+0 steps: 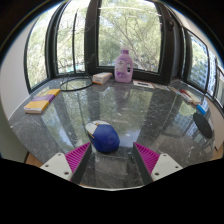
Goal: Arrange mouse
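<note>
Windowed room with trees outside, glossy grey table [60,120] bearing a far pink bottle [124,65]: blue mouse [106,139] rests on the table near, just ahead of the gripper [110,157], fingers spread wide and empty; grasp and arranging apparently not yet done.

Blue mouse [106,139] on the glass table, beside a white pad.

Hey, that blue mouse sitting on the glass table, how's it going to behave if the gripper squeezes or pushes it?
The blue mouse looks rigid, so it should hold its shape. Its rounded, smooth shell may slip from the pads unless squeezed low on its sides. On the glossy glass table it will likely slide easily when pushed, not roll. The gripper is open, with the mouse just ahead of its fingers.
</note>
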`<state>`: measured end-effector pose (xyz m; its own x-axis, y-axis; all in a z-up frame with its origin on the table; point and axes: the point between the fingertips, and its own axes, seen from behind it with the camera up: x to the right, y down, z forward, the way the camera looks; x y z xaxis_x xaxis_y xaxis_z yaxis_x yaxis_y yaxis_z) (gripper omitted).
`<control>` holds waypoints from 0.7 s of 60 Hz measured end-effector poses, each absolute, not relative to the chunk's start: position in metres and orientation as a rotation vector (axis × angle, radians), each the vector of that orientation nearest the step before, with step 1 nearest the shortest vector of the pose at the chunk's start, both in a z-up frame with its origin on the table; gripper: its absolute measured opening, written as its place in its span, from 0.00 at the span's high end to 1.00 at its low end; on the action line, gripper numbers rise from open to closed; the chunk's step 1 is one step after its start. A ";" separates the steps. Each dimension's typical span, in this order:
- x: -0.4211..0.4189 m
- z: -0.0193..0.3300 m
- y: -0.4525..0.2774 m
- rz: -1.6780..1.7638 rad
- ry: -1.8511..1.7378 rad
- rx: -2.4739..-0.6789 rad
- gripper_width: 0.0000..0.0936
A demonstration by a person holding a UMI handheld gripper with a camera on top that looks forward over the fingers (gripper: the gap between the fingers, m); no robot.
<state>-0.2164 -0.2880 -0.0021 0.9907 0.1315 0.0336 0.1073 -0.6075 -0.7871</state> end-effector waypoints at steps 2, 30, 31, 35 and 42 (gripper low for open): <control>-0.223 -0.003 -0.278 0.027 -0.178 -2.217 0.09; -0.235 -0.014 -0.206 0.032 -0.124 -2.222 0.45; -0.234 -0.014 -0.205 0.023 -0.132 -2.216 0.45; -0.234 -0.014 -0.204 0.024 -0.134 -2.205 0.51; -0.236 -0.014 -0.203 0.041 -0.144 -2.223 0.60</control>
<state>-0.2358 -0.2034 -0.0138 0.9927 0.1189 0.0216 0.0896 -0.6039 -0.7920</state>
